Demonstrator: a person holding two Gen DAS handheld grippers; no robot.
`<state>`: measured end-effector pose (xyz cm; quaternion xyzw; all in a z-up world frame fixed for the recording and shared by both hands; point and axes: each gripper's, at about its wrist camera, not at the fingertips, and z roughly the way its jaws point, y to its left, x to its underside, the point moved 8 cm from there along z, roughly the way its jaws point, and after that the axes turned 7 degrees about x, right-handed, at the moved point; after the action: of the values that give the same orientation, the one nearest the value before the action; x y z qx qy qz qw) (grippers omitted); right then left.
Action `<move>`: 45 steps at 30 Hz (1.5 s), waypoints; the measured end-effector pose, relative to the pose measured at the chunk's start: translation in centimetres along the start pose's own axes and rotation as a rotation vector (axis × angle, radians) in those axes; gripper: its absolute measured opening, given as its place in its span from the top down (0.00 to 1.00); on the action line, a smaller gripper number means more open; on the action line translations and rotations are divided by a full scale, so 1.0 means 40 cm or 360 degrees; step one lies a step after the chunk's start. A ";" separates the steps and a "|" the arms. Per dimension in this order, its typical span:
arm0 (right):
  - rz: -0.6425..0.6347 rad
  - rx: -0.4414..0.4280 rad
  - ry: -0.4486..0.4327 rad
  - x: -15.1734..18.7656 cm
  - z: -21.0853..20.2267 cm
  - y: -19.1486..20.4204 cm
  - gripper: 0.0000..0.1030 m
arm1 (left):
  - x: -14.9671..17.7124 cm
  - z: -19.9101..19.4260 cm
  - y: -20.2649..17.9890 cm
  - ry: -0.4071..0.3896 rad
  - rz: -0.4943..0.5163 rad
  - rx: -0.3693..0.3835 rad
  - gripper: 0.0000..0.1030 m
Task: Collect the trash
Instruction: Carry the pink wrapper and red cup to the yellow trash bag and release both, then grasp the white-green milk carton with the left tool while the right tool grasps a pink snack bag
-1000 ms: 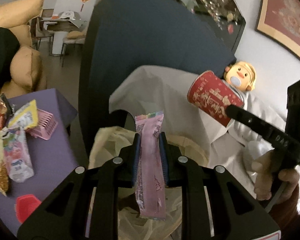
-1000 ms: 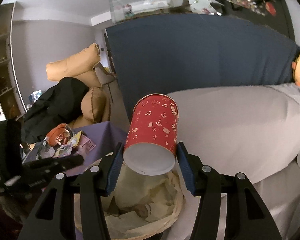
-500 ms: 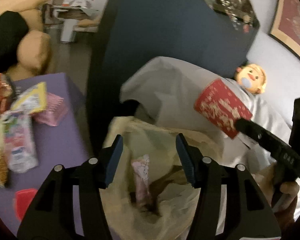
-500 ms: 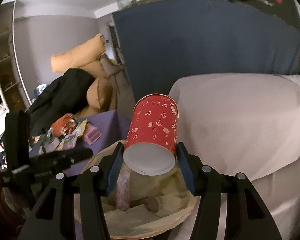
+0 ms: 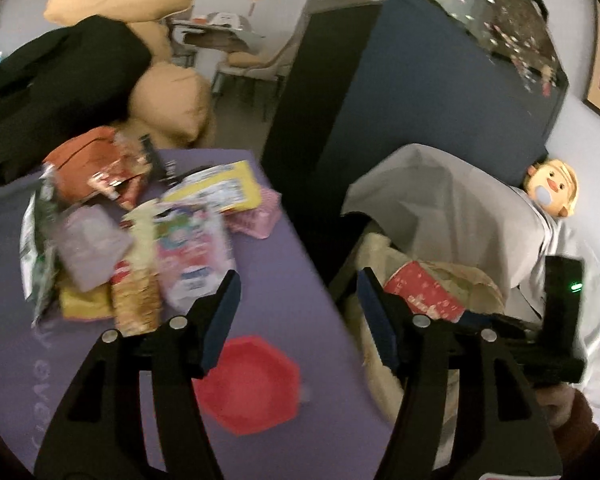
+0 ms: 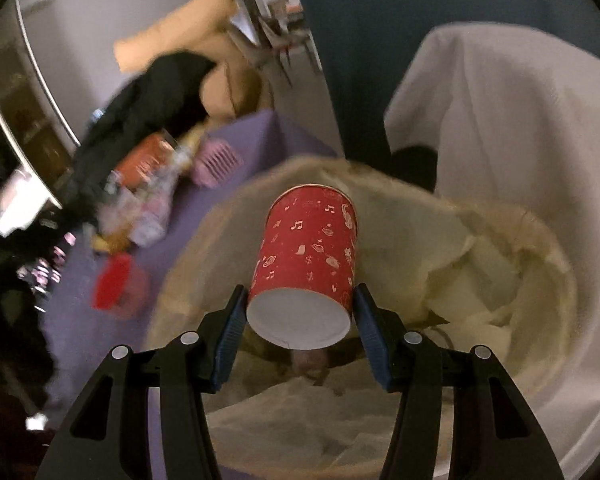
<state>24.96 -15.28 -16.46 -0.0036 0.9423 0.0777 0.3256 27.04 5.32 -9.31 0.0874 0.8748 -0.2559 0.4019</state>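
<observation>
Holding a red paper cup (image 6: 306,264) by its base end, the right gripper (image 6: 298,330) hangs over the lined trash bin (image 6: 532,264), fingers (image 6: 230,326) pressed on either side of the cup, its mouth pointing away and down toward the liner. The left gripper (image 5: 296,312) hovers over the purple surface (image 5: 284,272), its fingers (image 5: 222,314) opening with nothing between them. Likely risk: released at this tilt, the cup may strike the near liner rim and roll out onto the surface. Only the left wrist view shows the remaining litter clearly, a heap of snack wrappers (image 5: 140,240) and a red lid (image 5: 252,388); only the right wrist view looks into the bin's interior, where crumpled waste lies.
</observation>
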 end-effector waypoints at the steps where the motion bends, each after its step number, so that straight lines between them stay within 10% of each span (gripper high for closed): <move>1: 0.0003 0.0037 0.0028 0.007 0.022 -0.008 0.51 | 0.002 -0.005 0.013 0.0000 -0.0016 -0.0009 0.44; 8: 0.0011 0.0265 0.0179 0.041 0.126 -0.066 0.51 | 0.021 -0.045 0.121 -0.0024 -0.0119 -0.0073 0.44; 12: 0.0073 0.0175 0.0200 0.050 0.117 -0.057 0.50 | 0.029 -0.064 0.177 -0.0045 -0.0185 -0.0103 0.44; 25: 0.0011 0.0218 -0.0143 -0.044 -0.082 -0.022 0.45 | 0.050 -0.142 0.320 -0.0101 -0.0316 -0.0263 0.43; 36: -0.0254 0.0073 -0.0361 -0.137 -0.134 0.196 0.45 | 0.073 -0.223 0.445 -0.0166 -0.0457 -0.0392 0.43; 45: -0.0405 -0.0040 -0.0244 -0.158 -0.011 0.375 0.45 | 0.006 -0.209 0.571 -0.0170 -0.0492 -0.0355 0.40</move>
<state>28.82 -0.82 -10.08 -0.1212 0.9056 0.0477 0.4037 29.57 29.12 -13.53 -0.1069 0.8782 -0.2203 0.4108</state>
